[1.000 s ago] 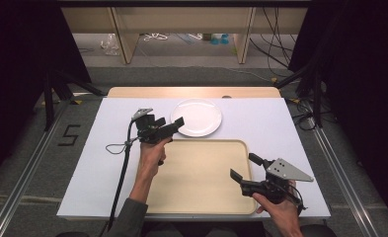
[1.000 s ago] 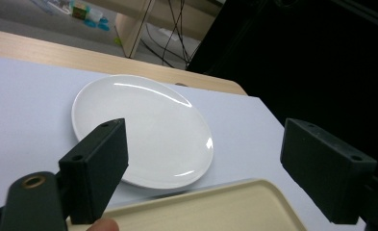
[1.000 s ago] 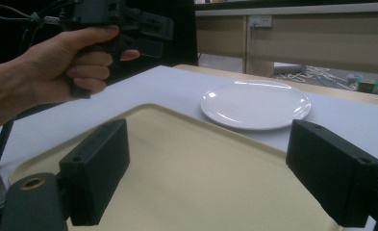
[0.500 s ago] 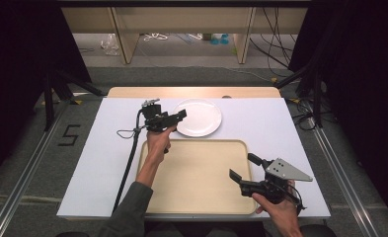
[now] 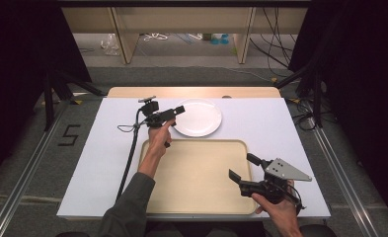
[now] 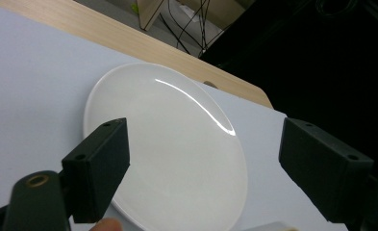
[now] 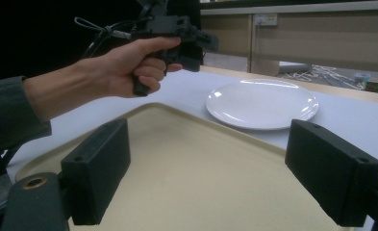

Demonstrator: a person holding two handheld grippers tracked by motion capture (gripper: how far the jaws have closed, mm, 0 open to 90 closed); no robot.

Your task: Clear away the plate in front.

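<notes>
A white plate [image 5: 199, 117] lies on the white table cover just beyond a bare beige tray [image 5: 196, 173]. My left gripper [image 5: 177, 111] hovers over the plate's left rim, open and holding nothing. In the left gripper view its jaws [image 6: 203, 159] stand wide apart, with the plate [image 6: 177, 144] below and between them. My right gripper [image 5: 242, 166] hangs open over the tray's right front part. In the right gripper view its jaws [image 7: 206, 163] frame the tray [image 7: 186, 173]. Farther off there are the plate [image 7: 261, 103] and the left hand with its gripper [image 7: 203, 45].
A black cable [image 5: 130, 153] trails from the left gripper along the table's left half to the front edge. A wooden strip [image 5: 191, 92] borders the far side of the white cover. Shelf legs and loose cables stand on the floor beyond.
My left gripper has moved forward and to the right, from beside the tray's far left corner to the plate's left rim. The right gripper has stayed put.
</notes>
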